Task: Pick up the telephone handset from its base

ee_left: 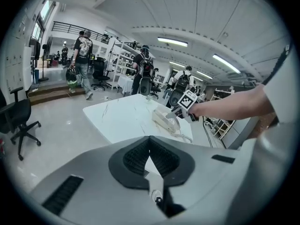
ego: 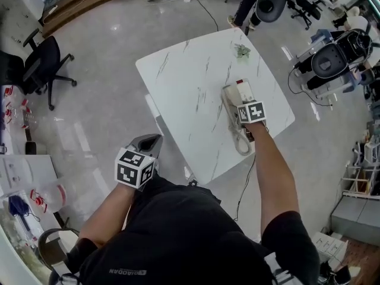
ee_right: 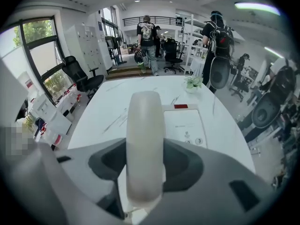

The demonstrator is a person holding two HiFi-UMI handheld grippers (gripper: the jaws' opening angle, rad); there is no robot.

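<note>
- Handset (ee_right: pixel 145 121): cream-white, smooth, with a long, rounded back; the far end is domed (the earpiece and mouthpiece faces are not seen from any view).
- Base (ee_right: pixel 185 125): the same cream colour and flat-topped. A small red patch is seen at its far edge, and round keys near the right gripper's body.
- A pale coiled cord (ego: pixel 242 144) is seen looping at the near end of the telephone, close to the table's edge.
- Location: the telephone stands on the white marble-patterned table (ego: pixel 184 82), toward its right side. The handset is laid lengthwise along the base's left side, and a small plant (ego: pixel 242 51) stands beyond it.
- Whether the handset is clear of its cradle cannot be told.
- Right gripper (ee_right: pixel 146 146): it is clamped on the handset. The grip is taken near the handset's near end, with both pads laid against its sides and the far end projecting ahead of the jaws.
- Left gripper (ee_left: pixel 150 139): the jaws are closed together with nothing between them. It is held off the table's near-left corner (ego: pixel 148 142), over the floor and well apart from the telephone.
</note>
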